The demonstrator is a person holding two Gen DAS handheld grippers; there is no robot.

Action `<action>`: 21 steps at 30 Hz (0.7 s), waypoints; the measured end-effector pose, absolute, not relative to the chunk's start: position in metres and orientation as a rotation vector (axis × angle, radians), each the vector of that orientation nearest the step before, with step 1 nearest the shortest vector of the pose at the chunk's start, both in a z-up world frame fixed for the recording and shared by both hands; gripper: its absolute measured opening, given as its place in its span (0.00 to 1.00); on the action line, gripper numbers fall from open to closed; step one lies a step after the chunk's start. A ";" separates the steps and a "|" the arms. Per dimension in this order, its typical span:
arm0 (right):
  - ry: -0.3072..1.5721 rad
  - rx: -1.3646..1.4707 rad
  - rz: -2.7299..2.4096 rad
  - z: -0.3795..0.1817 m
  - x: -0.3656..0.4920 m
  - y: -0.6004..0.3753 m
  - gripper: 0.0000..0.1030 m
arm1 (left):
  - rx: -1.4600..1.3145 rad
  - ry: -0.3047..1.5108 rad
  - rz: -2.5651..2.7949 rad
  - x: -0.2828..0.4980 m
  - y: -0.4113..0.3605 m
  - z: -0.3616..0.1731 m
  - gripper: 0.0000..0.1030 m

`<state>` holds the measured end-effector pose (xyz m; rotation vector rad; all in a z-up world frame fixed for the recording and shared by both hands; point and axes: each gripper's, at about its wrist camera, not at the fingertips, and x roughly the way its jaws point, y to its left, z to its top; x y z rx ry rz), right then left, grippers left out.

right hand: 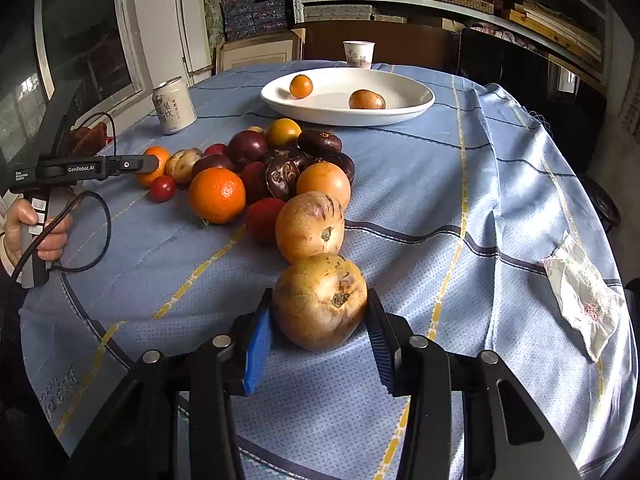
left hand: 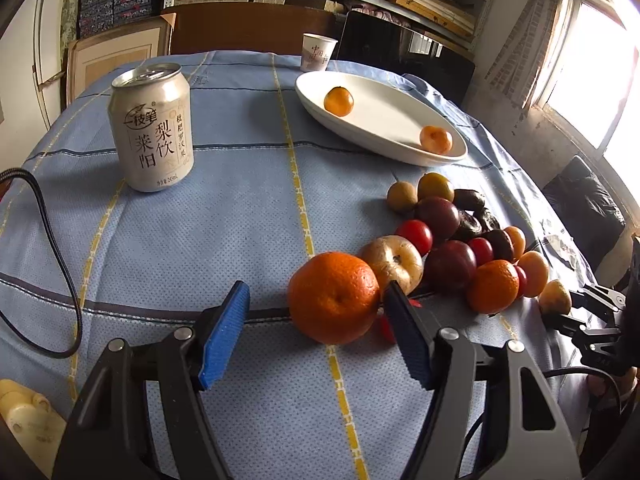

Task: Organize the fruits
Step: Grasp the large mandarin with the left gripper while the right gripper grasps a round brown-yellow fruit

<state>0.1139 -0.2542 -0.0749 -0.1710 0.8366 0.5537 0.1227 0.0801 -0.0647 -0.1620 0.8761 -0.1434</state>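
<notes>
1. The desk (left hand: pixel 224 216) is covered by a light blue cloth with dark and yellow stripes.
2. A loose pile of fruit (right hand: pixel 276 164) is heaped on the cloth near the white oval plate (right hand: pixel 404 114): dark purple plums, wrinkled brown-black pieces, small red tomatoes, oranges and yellowish round fruits.
3. Two small fruits are seen lying apart in the plate, an orange one at its far end and a duller brownish-orange one nearer its other end.
4. The left gripper (left hand: pixel 316 320) is held with its blue-padded fingers (left hand: pixel 224 332) spread around a bright orange (left hand: pixel 333 297) at the near edge of the pile; one pad is well clear of the peel and the other is just beside it, so nothing is clamped.
5. The orange is glossy, dimpled and marked by a small navel.
6. The right gripper (right hand: pixel 318 330) is closed on a pale yellow-brown round fruit (right hand: pixel 319 301), both pads pressed to its sides; the skin is blotched, with a dark dried stem scar.
7. A white drink can (left hand: pixel 151 128) and a paper cup (left hand: pixel 317 53) are stood upright farther back.
</notes>
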 end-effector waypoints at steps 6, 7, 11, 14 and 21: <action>0.835 -0.174 0.551 -0.075 0.113 -0.253 0.43 | -0.185 0.910 -0.163 0.131 0.078 -0.071 0.56; 0.836 -0.174 0.551 -0.075 0.113 -0.253 0.43 | -0.184 0.909 -0.168 0.131 0.077 -0.071 0.54; 0.835 -0.176 0.551 -0.075 0.113 -0.253 0.43 | -0.188 0.904 -0.189 0.131 0.075 -0.071 0.46; 0.833 -0.180 0.548 -0.075 0.113 -0.253 0.43 | -0.189 0.902 -0.190 0.132 0.075 -0.070 0.46; 0.831 -0.175 0.547 -0.075 0.114 -0.253 0.43 | -0.194 0.883 -0.178 0.127 0.078 -0.066 0.46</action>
